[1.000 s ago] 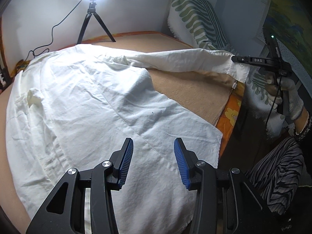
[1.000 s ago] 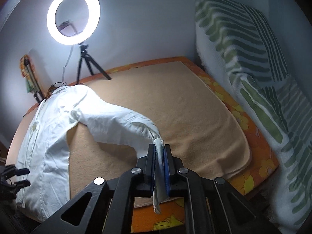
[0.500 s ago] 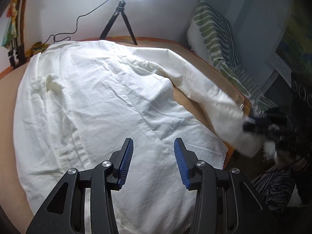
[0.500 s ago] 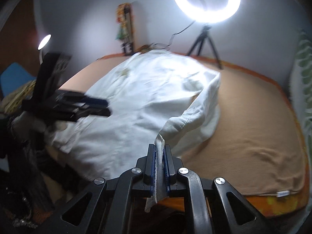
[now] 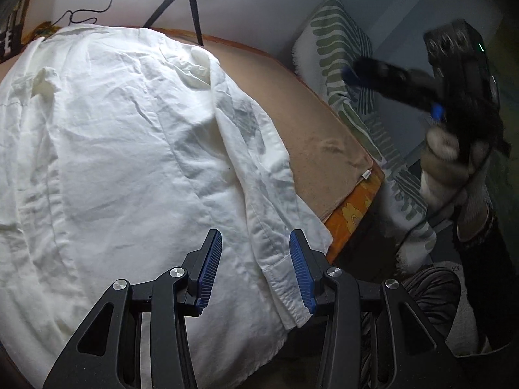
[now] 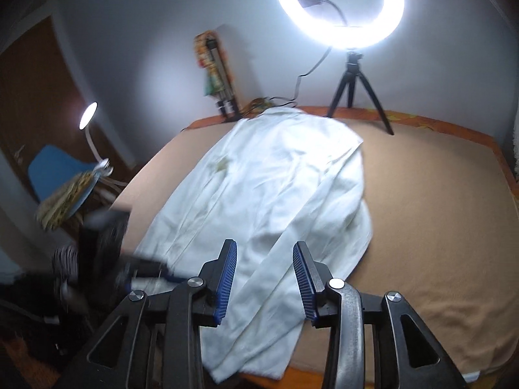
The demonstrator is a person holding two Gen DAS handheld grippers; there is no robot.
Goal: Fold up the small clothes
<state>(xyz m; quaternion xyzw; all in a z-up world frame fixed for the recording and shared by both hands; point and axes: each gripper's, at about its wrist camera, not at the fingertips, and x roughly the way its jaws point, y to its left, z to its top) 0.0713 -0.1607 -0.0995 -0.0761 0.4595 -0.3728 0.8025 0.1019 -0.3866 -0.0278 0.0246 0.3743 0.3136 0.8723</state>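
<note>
Since a second ago, my right claw (image 6: 264,278) has swung the sleeve (image 5: 259,175) across the white shirt (image 6: 269,188) on the bed (image 6: 431,214) and just opened, dropping it. My left claw (image 5: 256,269) hangs apart, empty. It's light, limp cloth; I'd pinch the cuff (image 5: 288,291) or hem. Only the right view shows the ring light (image 6: 339,6).

The left gripper (image 5: 256,270), black with ribbed blue pads, points downward with its jaws partly apart and nothing pressed between them. The right gripper (image 6: 264,280), of the same black-and-blue build, has just been opening its jaws, and its pads press on nothing. In the left wrist view it shows raised and blurred at the right, held in a pale-gloved hand (image 5: 449,149) (a dark cable trails from it).
</note>
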